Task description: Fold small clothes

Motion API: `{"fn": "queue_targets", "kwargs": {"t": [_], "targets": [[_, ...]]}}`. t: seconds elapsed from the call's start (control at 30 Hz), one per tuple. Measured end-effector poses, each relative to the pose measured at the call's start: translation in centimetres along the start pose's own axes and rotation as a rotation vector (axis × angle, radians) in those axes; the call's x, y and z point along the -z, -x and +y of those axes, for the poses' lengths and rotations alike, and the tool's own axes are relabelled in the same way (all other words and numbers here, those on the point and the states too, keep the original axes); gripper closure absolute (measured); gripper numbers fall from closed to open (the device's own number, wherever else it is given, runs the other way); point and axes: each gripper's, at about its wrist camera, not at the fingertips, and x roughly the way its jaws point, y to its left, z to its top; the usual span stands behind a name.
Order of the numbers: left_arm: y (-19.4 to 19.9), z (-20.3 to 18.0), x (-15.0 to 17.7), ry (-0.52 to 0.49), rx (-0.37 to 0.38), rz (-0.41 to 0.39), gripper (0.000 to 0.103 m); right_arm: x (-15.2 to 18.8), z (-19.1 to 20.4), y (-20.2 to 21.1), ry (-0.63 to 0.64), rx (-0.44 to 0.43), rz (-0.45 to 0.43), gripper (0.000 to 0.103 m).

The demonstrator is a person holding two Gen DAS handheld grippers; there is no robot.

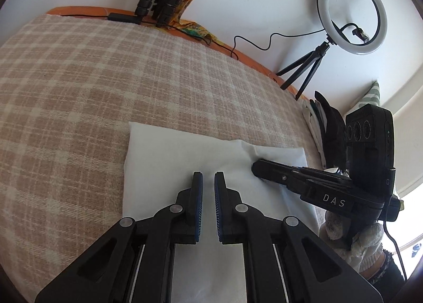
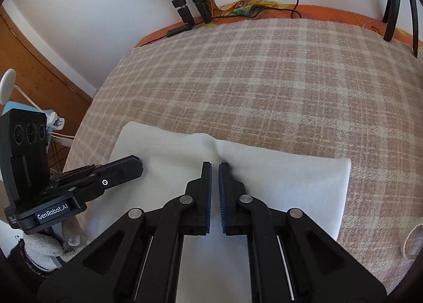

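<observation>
The left hand-held gripper hovers over the white cloth with its jaws a narrow gap apart and nothing between them. The right hand-held gripper is likewise slightly parted, its tips at a small pucker in the cloth; whether they pinch fabric is unclear. The cloth lies flat on the checked blanket, its near edge hidden behind both grippers.
</observation>
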Motion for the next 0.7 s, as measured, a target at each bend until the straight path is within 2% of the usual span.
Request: {"fn": "queue_targets", "kwargs": {"t": [0.13, 0.2, 0.27, 0.33, 0.37, 0.4, 0.47, 0.57, 0.7], "targets": [[1.1, 0.7, 0.6, 0.023, -0.004, -0.013, 0.096, 0.7, -0.5, 2.5, -0.025, -0.047, -0.021, 0.092], [2.6, 1.2, 0.8, 0.041, -0.005, -0.039, 0.096, 1.5, -0.6, 5.2, -0.016, -0.033, -0.066, 0.073], [4.7, 2.2, 1.1, 0.068, -0.009, -0.083, 0.096, 2.7, -0.9, 8.5, 0.009, -0.011, -0.119, 0.068], [7.2, 3.5, 1.5, 0.097, -0.031, -0.14, 0.096, 3.7, -1.4, 12.0, 0.012, 0.013, -0.157, 0.068], [8.3, 4.1, 1.6, 0.113, -0.043, -0.163, 0.096, 4.3, -1.8, 13.5, 0.006, 0.017, -0.168, 0.064], [9.4, 4.8, 1.8, 0.133, -0.048, -0.18, 0.096, 4.9, -2.4, 14.8, -0.01, 0.024, -0.179, 0.054], [10.8, 6.1, 2.3, 0.169, -0.056, -0.183, 0.09, 6.1, -3.6, 16.9, -0.053, 0.013, -0.197, 0.044], [11.9, 7.4, 3.3, 0.22, -0.008, -0.163, 0.084, 8.1, -5.3, 18.0, -0.113, -0.039, -0.174, 0.044], [11.1, 7.9, 4.3, 0.279, 0.07, -0.106, 0.063, 10.6, -6.8, 16.4, -0.186, -0.091, -0.123, 0.044]]}}
